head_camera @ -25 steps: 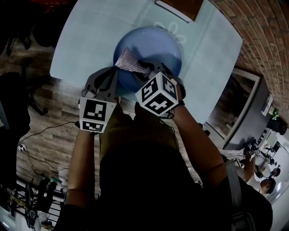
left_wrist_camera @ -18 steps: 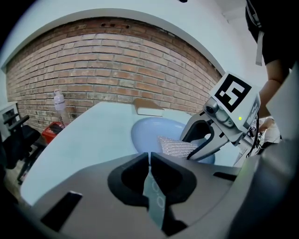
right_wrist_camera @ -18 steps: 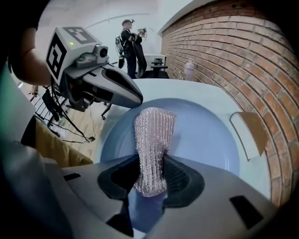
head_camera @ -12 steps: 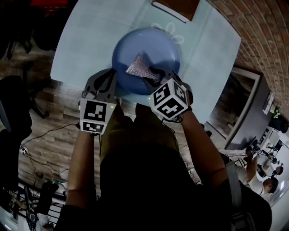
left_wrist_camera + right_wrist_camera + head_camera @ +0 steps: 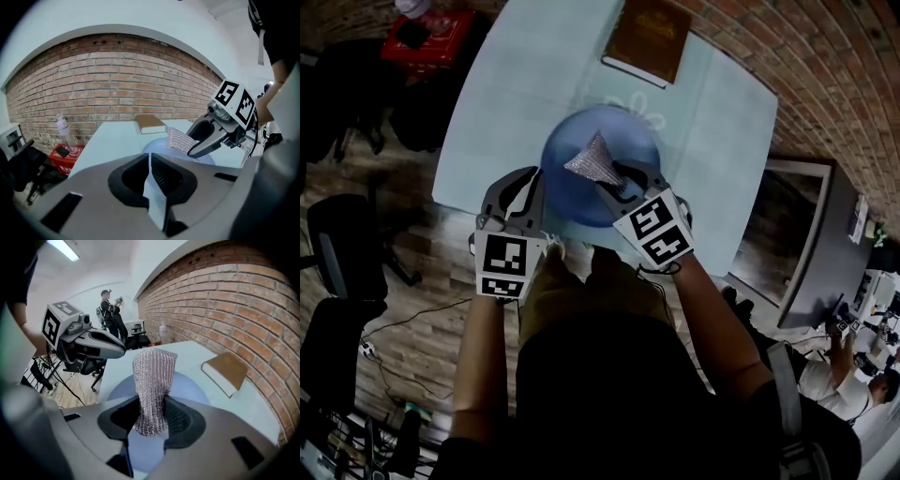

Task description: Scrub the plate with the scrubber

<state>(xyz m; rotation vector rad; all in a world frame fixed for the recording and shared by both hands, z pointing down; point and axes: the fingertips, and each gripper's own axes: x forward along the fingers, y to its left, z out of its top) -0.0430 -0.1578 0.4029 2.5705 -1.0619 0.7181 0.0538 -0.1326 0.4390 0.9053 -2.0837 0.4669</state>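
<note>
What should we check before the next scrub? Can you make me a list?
1. Scrubber gripped: ok. The right gripper is shut on its lower end.
2. Plate held steady: ok. The left gripper is shut on the plate's rim.
3. Scrubber lined up with the plate: ok. In the head view it sits over the middle of the plate.
4. Scrubber touching the plate: cannot tell. No view shows whether they meet.
5. Book out of the way: ok. It lies apart from the plate, at the far edge of the table.
6. Dirt left on the plate: cannot tell. The blue surface looks plain, but the pictures are too coarse.
</note>
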